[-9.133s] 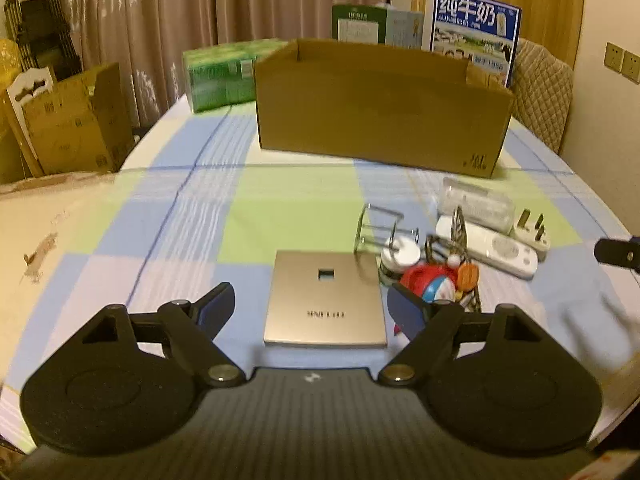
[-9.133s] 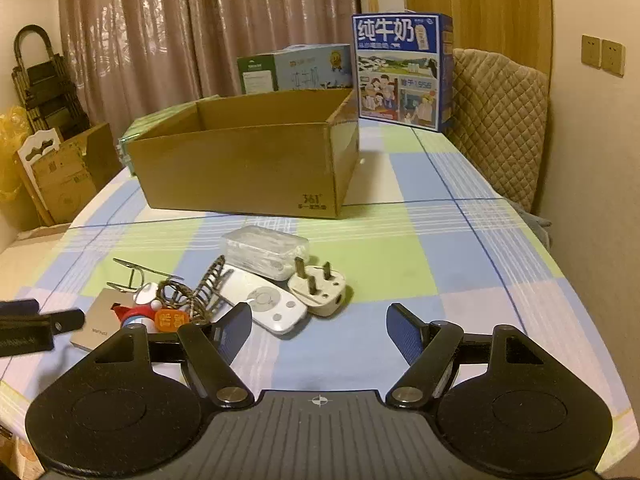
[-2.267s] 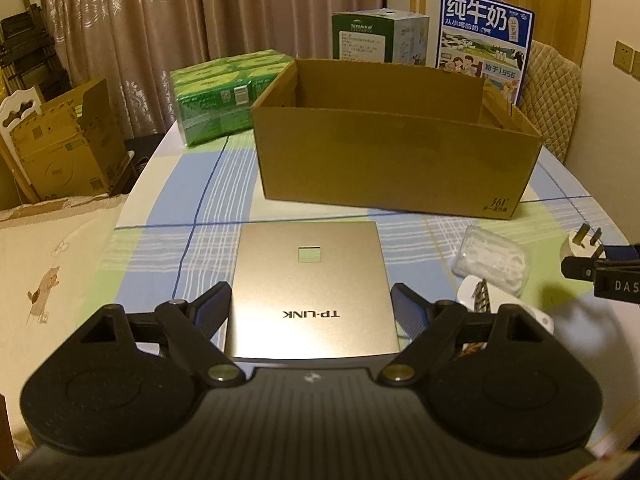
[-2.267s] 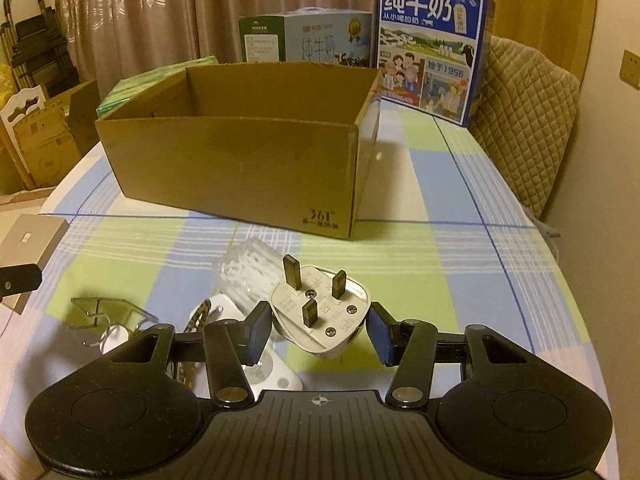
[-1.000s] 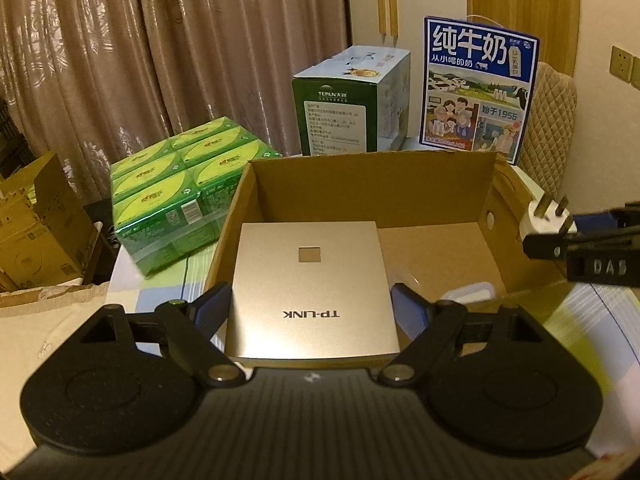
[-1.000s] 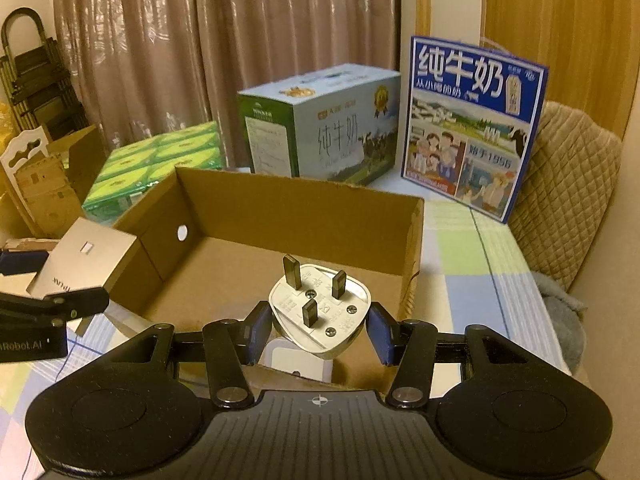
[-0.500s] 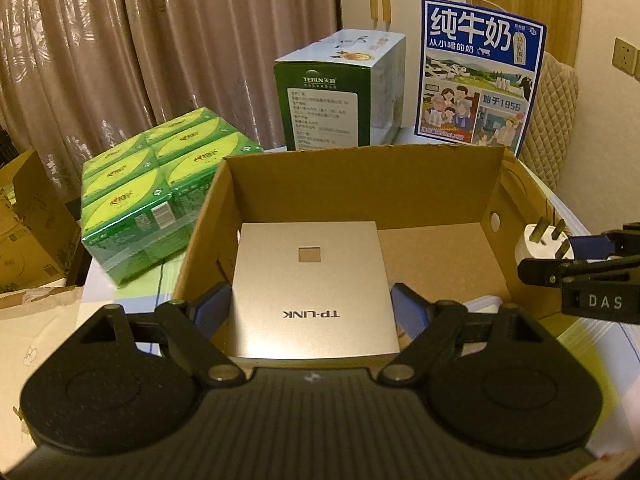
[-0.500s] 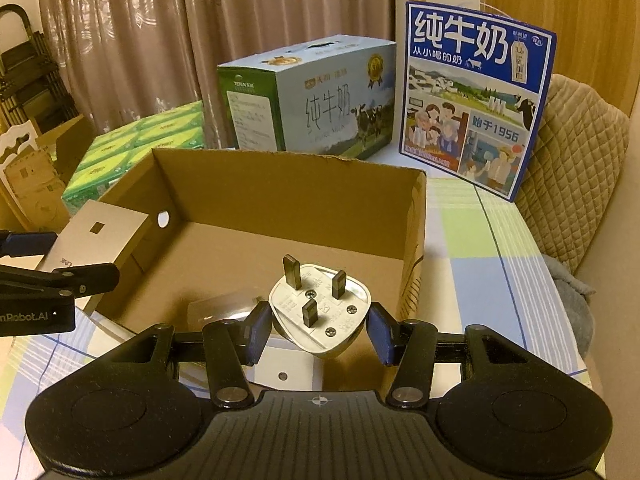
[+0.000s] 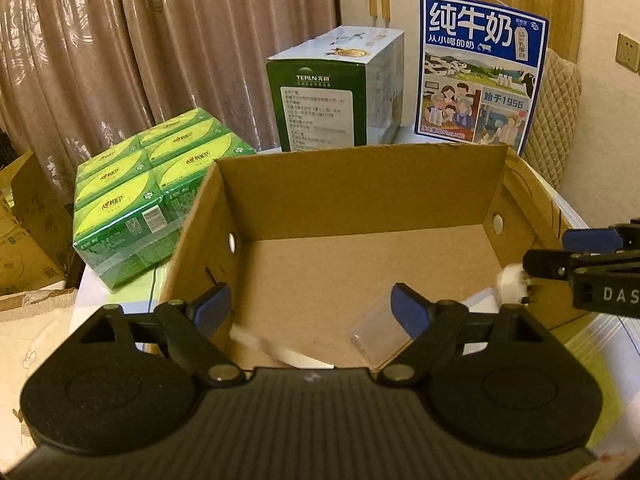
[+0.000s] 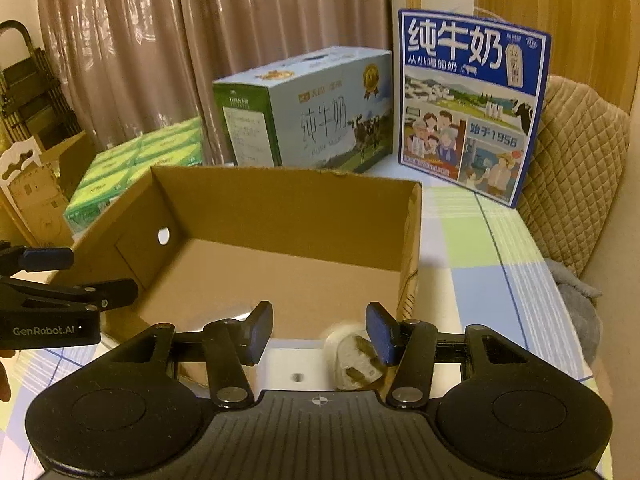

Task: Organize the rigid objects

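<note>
Currently, in the left wrist view, the left tongs (image 9: 310, 306) are standing wide apart and gripping nothing above the cardboard box (image 9: 360, 184). A blurred flat panel (image 9: 280, 350) and a clear plastic case (image 9: 378, 332) are lying below the tips.

In the right wrist view, the right tongs (image 10: 320, 334) are standing part open; the white plug (image 10: 352, 360) is sitting blurred, below the right pad, apparently released. Judged light, stiff and smooth, it is best taken across its flat body sides, clear of the pins.
</note>
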Action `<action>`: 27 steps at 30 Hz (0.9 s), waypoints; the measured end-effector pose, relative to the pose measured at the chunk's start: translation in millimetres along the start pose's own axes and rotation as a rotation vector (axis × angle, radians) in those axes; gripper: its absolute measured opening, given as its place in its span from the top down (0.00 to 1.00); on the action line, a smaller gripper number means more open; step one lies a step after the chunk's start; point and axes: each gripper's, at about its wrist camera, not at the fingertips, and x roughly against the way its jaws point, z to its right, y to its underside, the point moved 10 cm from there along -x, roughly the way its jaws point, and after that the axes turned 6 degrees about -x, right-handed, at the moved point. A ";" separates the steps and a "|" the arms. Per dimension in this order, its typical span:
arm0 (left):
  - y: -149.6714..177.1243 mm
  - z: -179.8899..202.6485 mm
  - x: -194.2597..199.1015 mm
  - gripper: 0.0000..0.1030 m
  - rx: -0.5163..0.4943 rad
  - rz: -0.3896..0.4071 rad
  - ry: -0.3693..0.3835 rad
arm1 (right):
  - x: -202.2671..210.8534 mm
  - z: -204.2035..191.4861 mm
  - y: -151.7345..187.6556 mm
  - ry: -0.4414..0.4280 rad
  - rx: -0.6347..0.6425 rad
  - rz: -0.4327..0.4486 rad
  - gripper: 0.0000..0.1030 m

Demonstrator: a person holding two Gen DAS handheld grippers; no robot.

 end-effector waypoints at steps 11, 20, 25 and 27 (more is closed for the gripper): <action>2.3 -1.7 32.2 0.18 -0.004 0.018 -0.016 | 31.0 -8.4 1.5 -0.008 0.013 0.023 0.53; 17.6 0.0 81.0 0.18 0.020 0.041 -0.023 | 73.4 -12.1 13.0 -0.006 0.021 0.037 0.53; 31.2 4.7 107.7 0.18 0.037 0.049 -0.019 | 102.0 -13.4 26.5 -0.021 0.010 0.042 0.53; 36.5 6.7 116.3 0.18 0.041 0.051 -0.024 | 112.1 -13.6 34.2 -0.024 0.007 0.042 0.53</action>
